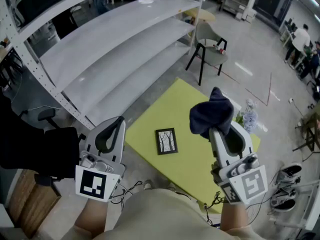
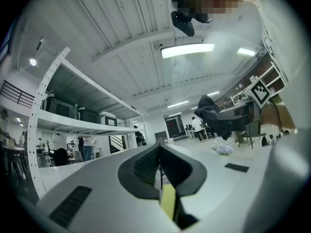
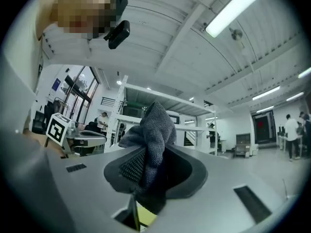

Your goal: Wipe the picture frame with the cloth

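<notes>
A small black picture frame (image 1: 166,141) with a tree print lies flat on the yellow-green mat (image 1: 185,109) on the floor. My right gripper (image 1: 218,125) is held up above the mat's right part, shut on a dark blue cloth (image 1: 212,112) that bunches over its tips; the same cloth (image 3: 153,135) is pinched between the jaws in the right gripper view. My left gripper (image 1: 119,122) is held up left of the frame, over the mat's edge, its jaws shut with nothing in them (image 2: 160,166). Both point upward, away from the frame.
A long white shelving rack (image 1: 115,49) runs along the left. A grey chair (image 1: 210,51) stands beyond the mat. White flowers (image 1: 248,116) lie at the mat's right edge. Shoes (image 1: 290,181) sit at lower right. People sit far right.
</notes>
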The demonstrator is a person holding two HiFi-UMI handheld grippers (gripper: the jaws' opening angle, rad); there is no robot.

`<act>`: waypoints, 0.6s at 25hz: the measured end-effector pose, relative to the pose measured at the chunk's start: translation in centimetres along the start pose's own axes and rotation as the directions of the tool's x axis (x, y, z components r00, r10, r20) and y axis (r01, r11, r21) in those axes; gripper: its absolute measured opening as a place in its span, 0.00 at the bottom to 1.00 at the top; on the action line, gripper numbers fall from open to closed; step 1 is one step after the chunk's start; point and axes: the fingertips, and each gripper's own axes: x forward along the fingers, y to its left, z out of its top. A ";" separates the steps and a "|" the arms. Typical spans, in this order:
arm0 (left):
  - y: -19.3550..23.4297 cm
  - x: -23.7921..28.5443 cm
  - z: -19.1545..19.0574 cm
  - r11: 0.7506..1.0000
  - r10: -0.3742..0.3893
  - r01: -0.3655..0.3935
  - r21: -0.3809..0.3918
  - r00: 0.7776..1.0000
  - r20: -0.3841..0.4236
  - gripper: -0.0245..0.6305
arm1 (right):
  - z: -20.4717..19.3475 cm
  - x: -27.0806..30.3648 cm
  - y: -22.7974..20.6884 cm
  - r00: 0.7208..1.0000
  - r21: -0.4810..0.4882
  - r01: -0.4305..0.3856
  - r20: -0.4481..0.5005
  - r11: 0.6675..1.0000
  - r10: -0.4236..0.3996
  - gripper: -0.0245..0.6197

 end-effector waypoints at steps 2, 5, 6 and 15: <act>-0.2 -0.2 -0.8 1.000 -0.004 0.003 -0.025 1.000 -0.010 0.05 | -1.6 0.4 0.2 0.999 0.050 -0.016 -0.029 0.999 0.018 0.20; -0.5 -0.5 -2.2 0.999 -0.009 0.008 -0.035 0.999 -0.036 0.05 | -3.8 0.6 0.6 0.997 0.091 -0.019 -0.072 0.996 0.025 0.19; -0.6 -0.6 -2.7 0.999 -0.011 0.009 -0.038 0.999 -0.046 0.05 | -4.5 0.6 0.7 0.996 0.091 -0.017 -0.086 0.996 0.024 0.20; -1.7 -0.7 -4.6 0.999 -0.028 0.024 -0.042 0.995 -0.100 0.05 | -7.3 0.2 0.5 0.991 0.156 -0.004 -0.132 0.988 0.024 0.19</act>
